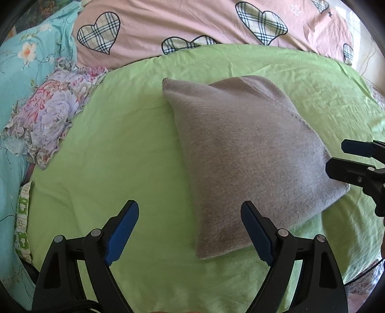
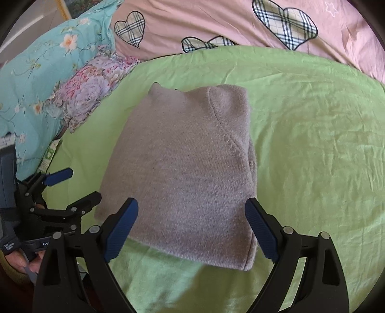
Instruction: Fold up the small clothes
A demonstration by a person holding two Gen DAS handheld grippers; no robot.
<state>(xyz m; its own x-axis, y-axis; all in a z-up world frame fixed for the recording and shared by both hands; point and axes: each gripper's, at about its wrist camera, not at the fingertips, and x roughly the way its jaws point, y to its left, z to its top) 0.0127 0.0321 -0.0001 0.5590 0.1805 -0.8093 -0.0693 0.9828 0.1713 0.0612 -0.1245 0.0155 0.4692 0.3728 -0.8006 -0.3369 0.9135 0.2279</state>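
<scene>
One grey knitted garment (image 1: 243,154) lies folded into a compact rectangle on the green sheet (image 1: 115,149), roughly in the middle of it, with a curved seam showing near its far right corner in the right wrist view. Nothing rests on top of it and nothing lies between it and either claw.

Around it: a pink duvet (image 1: 187,21) printed with plaid hearts runs along the far edge of the sheet — I count three full hearts and a sliver of two more in the left wrist view. To the left sits one frilled floral pillow (image 1: 48,113) in purples and pinks, and behind that a turquoise flowered cover (image 1: 26,55). A strip of green-and-white patterned cloth (image 1: 22,221) peeks out at the sheet's left edge.

Two grippers are in the room. The left gripper (image 1: 190,211) has its blue-padded fingers spread wide, empty, just short of the garment's near left corner. The right gripper (image 2: 191,211) is likewise spread wide and holds nothing, with the garment's near edge between its fingers — whether it touches the cloth I cannot tell.
</scene>
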